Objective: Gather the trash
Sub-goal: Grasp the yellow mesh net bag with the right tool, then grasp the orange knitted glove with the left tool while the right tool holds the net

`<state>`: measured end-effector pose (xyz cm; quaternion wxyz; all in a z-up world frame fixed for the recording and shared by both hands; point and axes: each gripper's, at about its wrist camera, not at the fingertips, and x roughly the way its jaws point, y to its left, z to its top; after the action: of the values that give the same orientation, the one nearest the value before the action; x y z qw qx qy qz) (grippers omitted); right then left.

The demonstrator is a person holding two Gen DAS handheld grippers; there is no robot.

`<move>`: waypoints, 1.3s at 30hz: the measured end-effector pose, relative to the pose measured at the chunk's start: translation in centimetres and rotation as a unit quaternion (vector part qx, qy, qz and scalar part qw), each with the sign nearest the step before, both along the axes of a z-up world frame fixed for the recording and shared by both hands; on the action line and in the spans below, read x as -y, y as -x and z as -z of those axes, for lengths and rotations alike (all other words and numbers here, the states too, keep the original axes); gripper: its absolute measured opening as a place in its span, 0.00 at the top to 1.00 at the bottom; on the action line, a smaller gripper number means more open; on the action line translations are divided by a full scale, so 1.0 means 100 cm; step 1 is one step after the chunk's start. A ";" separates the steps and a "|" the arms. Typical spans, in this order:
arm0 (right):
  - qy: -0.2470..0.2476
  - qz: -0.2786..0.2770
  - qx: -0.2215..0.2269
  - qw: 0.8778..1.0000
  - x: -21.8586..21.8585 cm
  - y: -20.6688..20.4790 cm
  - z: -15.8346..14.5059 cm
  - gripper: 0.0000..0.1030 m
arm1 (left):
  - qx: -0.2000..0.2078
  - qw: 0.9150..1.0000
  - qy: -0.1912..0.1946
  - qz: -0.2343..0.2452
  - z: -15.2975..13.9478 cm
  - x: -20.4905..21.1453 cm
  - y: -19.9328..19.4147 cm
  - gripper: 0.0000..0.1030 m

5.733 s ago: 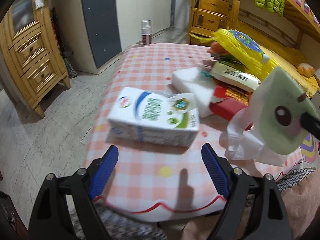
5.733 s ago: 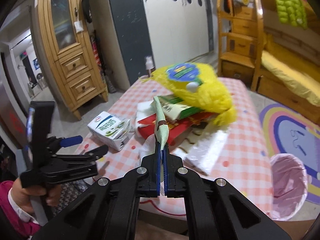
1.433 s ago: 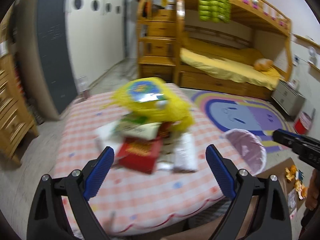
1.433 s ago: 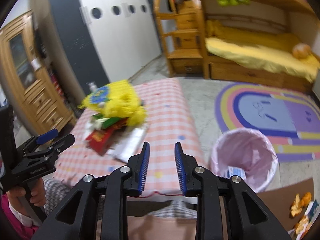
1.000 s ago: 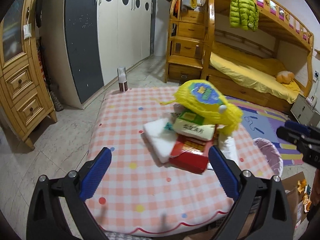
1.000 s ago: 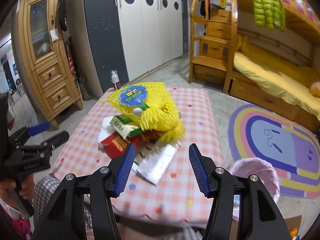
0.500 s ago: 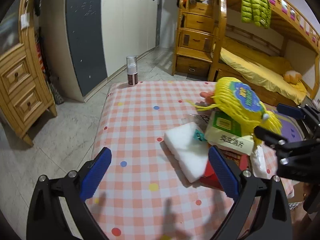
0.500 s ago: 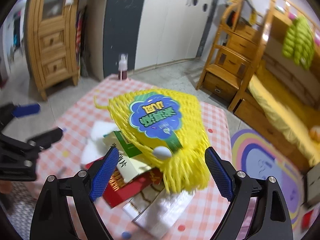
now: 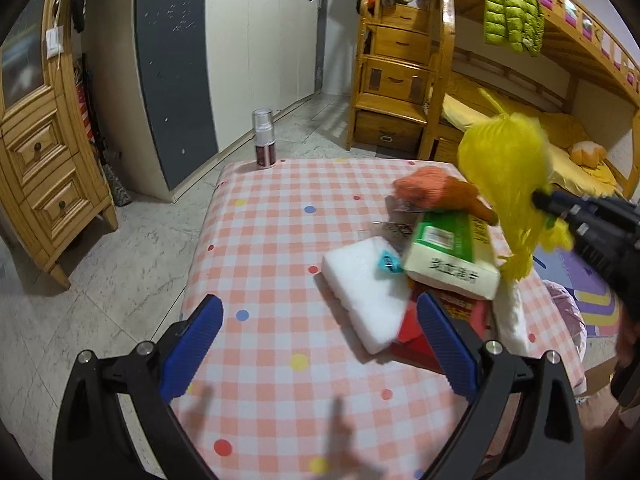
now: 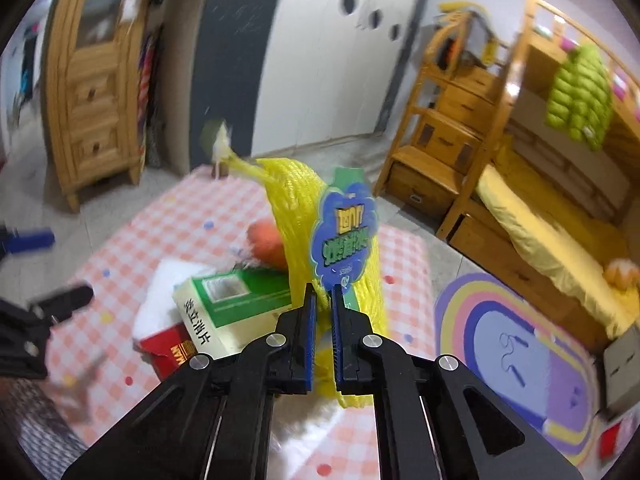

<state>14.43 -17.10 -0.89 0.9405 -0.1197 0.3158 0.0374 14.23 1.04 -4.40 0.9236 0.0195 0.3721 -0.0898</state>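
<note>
Right tool [image 10: 324, 292] closing on yellow net bag [image 10: 296, 216]; left tool [image 9: 316, 328] wide, over white foam block [image 9: 360, 288].

Chinese characters mark the green-and-white box [image 9: 452, 264], too blurred to read.

Wooden bunk bed [image 9: 520, 92], seemingly marble floor [image 9: 120, 248]

One yellow mesh bag [image 10: 296, 216], one green-and-white box [image 9: 450, 256], one white foam block [image 9: 360, 292], one red packet [image 9: 416, 338], one orange object [image 9: 432, 192], one spray bottle [image 9: 264, 138], two grippers.
</note>
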 end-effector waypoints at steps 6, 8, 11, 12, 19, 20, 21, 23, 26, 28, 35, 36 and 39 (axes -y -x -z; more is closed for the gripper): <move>-0.081 0.022 0.037 0.996 0.047 0.043 -0.041 0.94 | 0.002 1.000 -0.001 0.026 -0.004 0.027 0.012 0.07; -0.100 0.026 0.037 0.994 0.058 0.056 -0.045 0.94 | 0.000 1.000 -0.004 0.029 -0.002 0.033 0.013 0.07; -0.120 0.025 0.035 0.992 0.069 0.069 -0.043 0.94 | -0.002 0.999 -0.008 0.032 -0.003 0.041 0.010 0.07; -0.124 0.025 0.034 0.991 0.071 0.071 -0.041 0.94 | -0.001 0.999 -0.010 0.031 -0.005 0.043 0.008 0.07; -0.150 0.035 0.038 0.987 0.084 0.062 -0.036 0.94 | 0.013 0.999 -0.020 0.043 -0.021 0.054 -0.034 0.07; -0.149 0.036 0.040 0.987 0.084 0.059 -0.036 0.94 | 0.013 0.998 -0.022 0.051 -0.023 0.058 -0.046 0.07; -0.146 0.036 0.042 0.988 0.083 0.055 -0.035 0.94 | 0.011 0.998 -0.023 0.060 -0.024 0.062 -0.057 0.08; -0.138 0.037 0.047 0.989 0.080 0.044 -0.034 0.94 | 0.007 0.997 -0.027 0.078 -0.024 0.072 -0.077 0.13; -0.138 0.037 0.047 0.989 0.079 0.031 -0.031 0.93 | 0.000 0.994 -0.036 0.104 -0.017 0.087 -0.102 0.23; -0.136 0.038 0.046 0.989 0.079 0.021 -0.028 0.93 | -0.009 0.991 -0.045 0.123 -0.008 0.100 -0.121 0.28; -0.144 0.045 0.035 0.988 0.087 0.001 -0.014 0.93 | -0.056 0.985 -0.065 0.152 0.026 0.123 -0.170 0.35; -0.146 0.046 0.033 0.988 0.088 0.000 -0.013 0.93 | -0.061 0.984 -0.065 0.156 0.029 0.125 -0.174 0.37; -0.151 0.049 0.029 0.987 0.090 -0.001 -0.011 0.93 | -0.080 0.980 -0.050 0.173 0.035 0.127 -0.184 0.80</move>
<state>14.56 -26.08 0.16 0.9573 0.0381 0.2842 0.0355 32.59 -11.67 -7.89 0.8595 0.1226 0.4394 -0.2306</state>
